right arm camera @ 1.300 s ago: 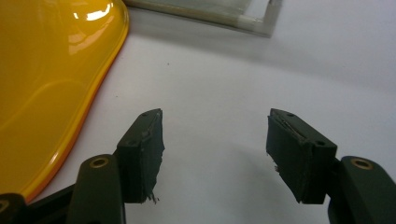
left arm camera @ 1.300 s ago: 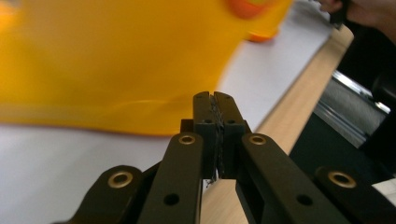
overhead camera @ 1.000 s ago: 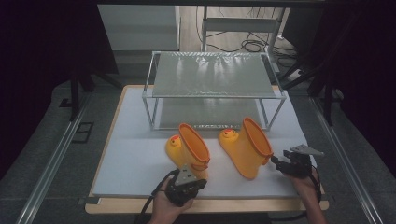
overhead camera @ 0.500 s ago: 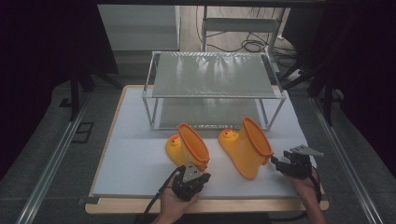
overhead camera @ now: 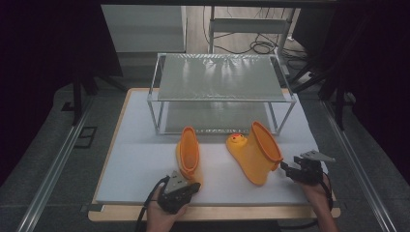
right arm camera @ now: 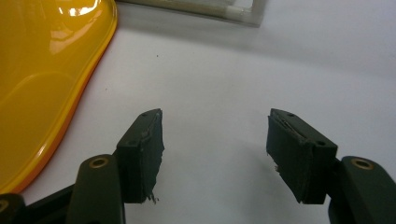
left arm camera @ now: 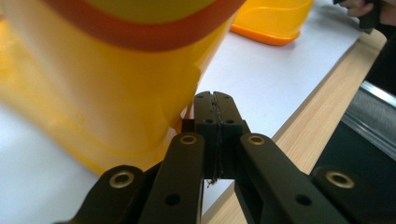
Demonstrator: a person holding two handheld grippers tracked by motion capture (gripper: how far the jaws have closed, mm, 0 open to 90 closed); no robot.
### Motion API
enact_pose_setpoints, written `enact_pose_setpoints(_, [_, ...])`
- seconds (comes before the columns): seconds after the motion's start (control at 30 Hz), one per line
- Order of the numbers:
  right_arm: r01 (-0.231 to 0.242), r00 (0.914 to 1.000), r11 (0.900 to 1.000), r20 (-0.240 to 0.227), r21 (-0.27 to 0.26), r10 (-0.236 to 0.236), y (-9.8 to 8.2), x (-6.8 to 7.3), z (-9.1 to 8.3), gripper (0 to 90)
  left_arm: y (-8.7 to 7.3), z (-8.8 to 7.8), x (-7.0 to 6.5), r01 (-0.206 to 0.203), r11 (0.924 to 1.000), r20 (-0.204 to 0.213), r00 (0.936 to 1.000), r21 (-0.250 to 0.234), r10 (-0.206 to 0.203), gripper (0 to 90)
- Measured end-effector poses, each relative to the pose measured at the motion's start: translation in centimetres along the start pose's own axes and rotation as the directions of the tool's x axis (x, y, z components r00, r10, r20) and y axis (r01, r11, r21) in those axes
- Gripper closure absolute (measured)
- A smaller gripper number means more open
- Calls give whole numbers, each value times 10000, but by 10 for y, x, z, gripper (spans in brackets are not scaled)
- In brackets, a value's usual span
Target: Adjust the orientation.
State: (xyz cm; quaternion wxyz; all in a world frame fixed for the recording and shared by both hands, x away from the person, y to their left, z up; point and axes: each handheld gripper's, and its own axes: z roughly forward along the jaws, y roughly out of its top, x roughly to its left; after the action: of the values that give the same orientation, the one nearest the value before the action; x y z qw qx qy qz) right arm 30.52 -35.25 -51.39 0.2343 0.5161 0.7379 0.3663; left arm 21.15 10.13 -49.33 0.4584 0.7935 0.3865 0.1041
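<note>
Left gripper (left arm camera: pixel 215 100) closed — beside yellow boot (left arm camera: pixel 93 88)

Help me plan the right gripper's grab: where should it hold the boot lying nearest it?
Probably the thin orange rim at the right boot's opening, from the right: it lies on its side, mouth toward the open right gripper, and one jaw could slip inside.

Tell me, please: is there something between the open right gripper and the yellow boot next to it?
Nothing visible. The right gripper has its jaws apart over bare white mat, and the boot lies just beside its left jaw with only mat between them. The high view shows the same small clear gap.
</note>
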Motion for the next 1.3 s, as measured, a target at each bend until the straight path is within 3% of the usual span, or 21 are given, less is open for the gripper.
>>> enact_pose_setpoints(0.17, [1,10000,10000,10,-1,-1,1,2,1,366,-7,-14,12,226,9997,-244,9994,-37,-227,900])
enact_pose_setpoints(0.33, [45,10000,10000,1,15,-45,1,3,1,366,-13,-27,30,825,9964,-294,9961,-183,-830,895])
enact_pose_setpoints(0.47, [43,10000,10000,-10,-4,-43,2,4,2,367,-17,-33,31,714,9970,22,9974,-301,-713,733])
enact_pose_setpoints(0.57, [86,9999,9999,-51,-52,-87,4,5,2,369,-29,-56,42,1157,9905,219,9932,-737,-1144,634])
enact_pose_setpoints(0.6, [86,9999,9999,-51,-52,-87,4,5,2,369,-29,-56,42,1157,9905,219,9932,-737,-1144,619])
enact_pose_setpoints(0.67, [121,9998,9998,-142,-149,-123,7,5,1,368,-34,-67,60,1692,9823,-18,9855,-805,-1699,596])
enact_pose_setpoints(0.7, [121,9998,9998,-142,-149,-123,7,5,1,368,-34,-67,60,1692,9823,-18,9855,-805,-1699,595])
enact_pose_setpoints(0.73, [113,9997,9997,-202,-203,-117,8,5,0,369,-31,-68,75,1964,9777,-313,9795,-738,-1991,585])
enact_pose_setpoints(0.8, [44,9997,9997,-252,-244,-50,9,4,-1,373,-24,-67,87,2151,9732,-524,9742,-814,-2197,580])
enact_pose_setpoints(0.83, [44,9997,9997,-252,-244,-50,9,4,-1,373,-24,-67,87,2151,9732,-524,9742,-814,-2197,573])
enact_pose_setpoints(0.9, [172,9992,9995,-348,-266,-181,10,4,-3,385,-7,-66,101,2086,9746,-583,9752,-819,-2137,564])
enact_pose_setpoints(0.93, [172,9992,9995,-348,-266,-181,10,4,-3,385,-7,-66,101,2086,9746,-583,9752,-819,-2137,559])
enact_pose_setpoints(1.03, [314,9984,9991,-464,-276,-326,12,5,-3,386,13,-60,116,2080,9762,-489,9763,-607,-2110,536])
enact_pose_setpoints(1.2, [530,9968,9985,-584,-161,-539,13,8,1,386,32,-53,126,2028,9764,-536,9769,-739,-2070,518])
enact_pose_setpoints(1.3, [608,9961,9981,-632,-87,-612,13,9,1,385,36,-51,127,1950,9793,-495,9790,-544,-1977,500])
